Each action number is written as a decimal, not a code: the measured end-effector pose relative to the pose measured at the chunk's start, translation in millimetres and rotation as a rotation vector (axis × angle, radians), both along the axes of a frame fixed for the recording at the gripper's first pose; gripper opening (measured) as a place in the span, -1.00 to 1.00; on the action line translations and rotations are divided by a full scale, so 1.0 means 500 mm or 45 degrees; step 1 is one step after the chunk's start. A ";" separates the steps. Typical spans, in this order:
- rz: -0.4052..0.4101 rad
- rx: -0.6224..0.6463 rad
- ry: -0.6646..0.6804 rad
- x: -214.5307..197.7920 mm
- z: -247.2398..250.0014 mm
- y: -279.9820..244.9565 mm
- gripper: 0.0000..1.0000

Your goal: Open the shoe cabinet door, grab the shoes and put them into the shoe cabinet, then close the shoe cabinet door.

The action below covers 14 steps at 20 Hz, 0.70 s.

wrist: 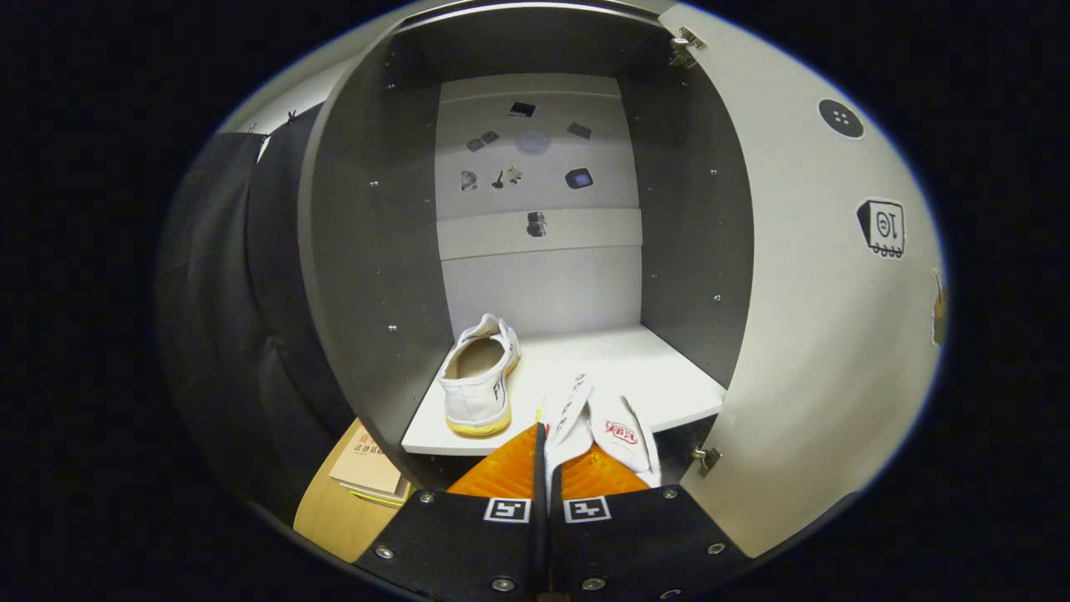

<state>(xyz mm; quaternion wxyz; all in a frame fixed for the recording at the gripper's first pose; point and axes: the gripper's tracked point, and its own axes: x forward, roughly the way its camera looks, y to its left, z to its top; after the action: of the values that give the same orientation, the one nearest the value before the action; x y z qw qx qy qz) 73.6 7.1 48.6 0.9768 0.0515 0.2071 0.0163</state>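
Shoe cabinet (368, 276) open, shoe (478, 378) on white shelf (635, 368), jaws pinching second shoe (619, 431).

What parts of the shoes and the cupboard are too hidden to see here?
- Held shoe: its rear half sits behind the gripper, whose fingers are shut on it.
- Shoe on the shelf: its toe points away, so the front is hidden.
- Cabinet back wall stickers: too small to make out.
- Door: outer face turned away.

Staged booth: black cloth wall (226, 293), sticker-marked shoe cabinet (368, 251), books (368, 468) beside it.
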 end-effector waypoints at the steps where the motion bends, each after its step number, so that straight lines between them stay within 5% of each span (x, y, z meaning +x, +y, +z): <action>1: 0.003 0.002 0.012 0.021 -0.009 -0.004 -0.99; 14: 0.233 -0.060 0.002 0.247 -0.063 0.021 -0.99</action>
<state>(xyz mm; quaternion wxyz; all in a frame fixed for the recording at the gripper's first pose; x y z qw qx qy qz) 197.3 17.4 17.0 0.9720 0.0094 0.2121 0.1007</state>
